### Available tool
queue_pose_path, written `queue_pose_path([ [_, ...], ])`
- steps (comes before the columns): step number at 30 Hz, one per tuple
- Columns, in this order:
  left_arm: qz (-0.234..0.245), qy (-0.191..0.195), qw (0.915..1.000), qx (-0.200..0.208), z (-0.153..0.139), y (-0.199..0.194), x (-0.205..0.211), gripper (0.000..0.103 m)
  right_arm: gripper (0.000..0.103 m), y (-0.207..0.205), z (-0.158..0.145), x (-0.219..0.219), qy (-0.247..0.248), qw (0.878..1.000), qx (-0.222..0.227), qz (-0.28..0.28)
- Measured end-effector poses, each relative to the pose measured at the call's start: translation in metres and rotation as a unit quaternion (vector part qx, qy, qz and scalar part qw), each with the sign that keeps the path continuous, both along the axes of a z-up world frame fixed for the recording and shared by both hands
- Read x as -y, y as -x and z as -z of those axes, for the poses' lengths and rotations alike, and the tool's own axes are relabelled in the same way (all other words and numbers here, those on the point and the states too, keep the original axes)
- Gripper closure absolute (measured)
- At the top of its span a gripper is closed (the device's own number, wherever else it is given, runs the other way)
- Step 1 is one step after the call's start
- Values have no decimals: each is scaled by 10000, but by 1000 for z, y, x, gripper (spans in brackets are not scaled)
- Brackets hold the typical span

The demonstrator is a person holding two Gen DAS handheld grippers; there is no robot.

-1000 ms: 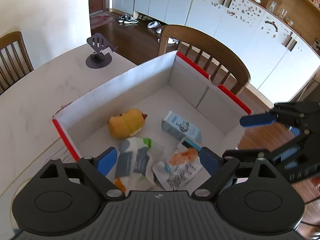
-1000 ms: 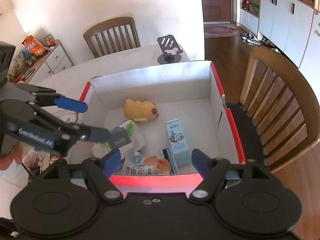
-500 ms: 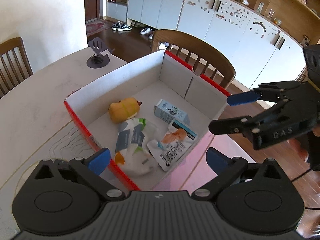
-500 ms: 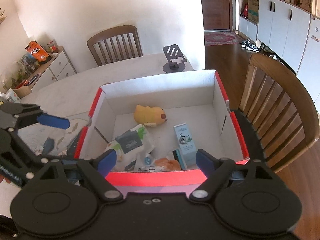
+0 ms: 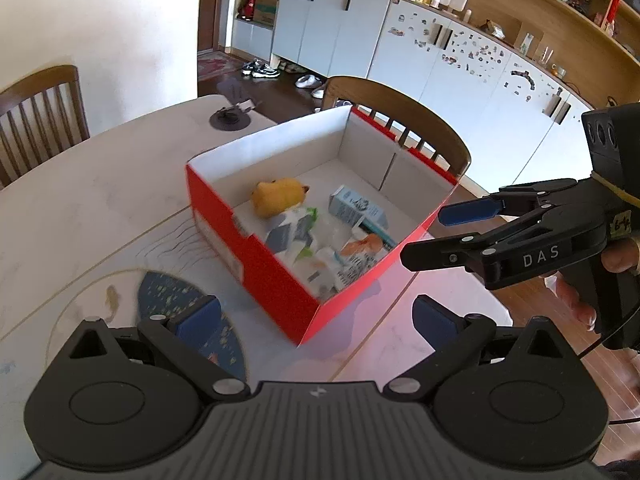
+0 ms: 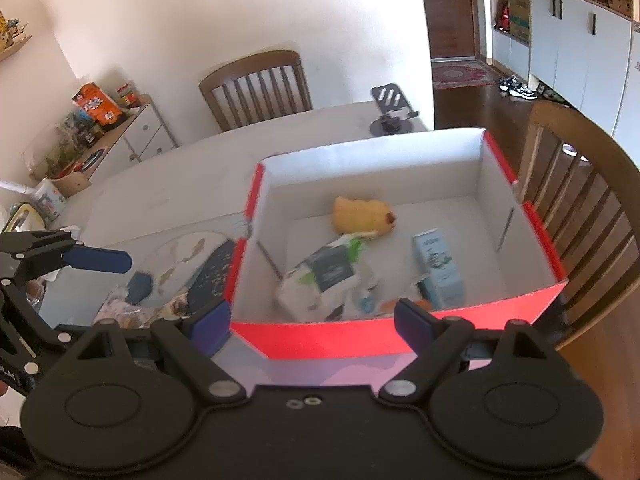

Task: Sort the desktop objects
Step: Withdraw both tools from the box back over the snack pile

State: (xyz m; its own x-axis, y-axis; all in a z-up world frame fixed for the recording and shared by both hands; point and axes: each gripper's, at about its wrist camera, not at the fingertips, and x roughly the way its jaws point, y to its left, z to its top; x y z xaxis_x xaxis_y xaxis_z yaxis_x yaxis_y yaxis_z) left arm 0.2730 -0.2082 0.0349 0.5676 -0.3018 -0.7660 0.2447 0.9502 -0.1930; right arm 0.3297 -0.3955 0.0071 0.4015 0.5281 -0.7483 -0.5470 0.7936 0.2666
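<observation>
A red cardboard box (image 5: 256,264) stands on the pale table. It holds a yellow plush toy (image 5: 280,196), a light blue carton (image 5: 356,210), a white and green packet (image 5: 294,232) and an orange-printed sachet (image 5: 360,248). My left gripper (image 5: 316,316) hovers before the box's near corner, open with nothing between its fingers. My right gripper (image 6: 312,324) is back from the box's front wall (image 6: 360,338), open and empty. In the left wrist view it (image 5: 436,236) hangs by the box's right corner, a hand on its handle. The toy (image 6: 362,216), packet (image 6: 328,276) and carton (image 6: 438,268) show again there.
A dark phone stand (image 5: 230,116) sits at the table's far end. Wooden chairs (image 6: 256,84) stand behind the table and right of the box (image 6: 580,200). A blue fan-patterned mat (image 5: 172,300) and some loose wrappers (image 6: 120,308) lie left of the box.
The left jaws, earlier around the white and green packet inside the box, spread wider and left it there. Both grippers drew back and slightly up from the box.
</observation>
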Motion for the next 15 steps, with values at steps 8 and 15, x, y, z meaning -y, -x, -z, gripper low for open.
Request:
queue_pose_path([
  [8, -78, 127, 9999, -88, 8, 29, -28, 1, 12, 26, 2, -22, 3, 10000, -53, -10],
  [15, -245, 151, 9996, -61, 12, 49, -56, 0, 11, 49, 4, -46, 40, 10000, -69, -32],
])
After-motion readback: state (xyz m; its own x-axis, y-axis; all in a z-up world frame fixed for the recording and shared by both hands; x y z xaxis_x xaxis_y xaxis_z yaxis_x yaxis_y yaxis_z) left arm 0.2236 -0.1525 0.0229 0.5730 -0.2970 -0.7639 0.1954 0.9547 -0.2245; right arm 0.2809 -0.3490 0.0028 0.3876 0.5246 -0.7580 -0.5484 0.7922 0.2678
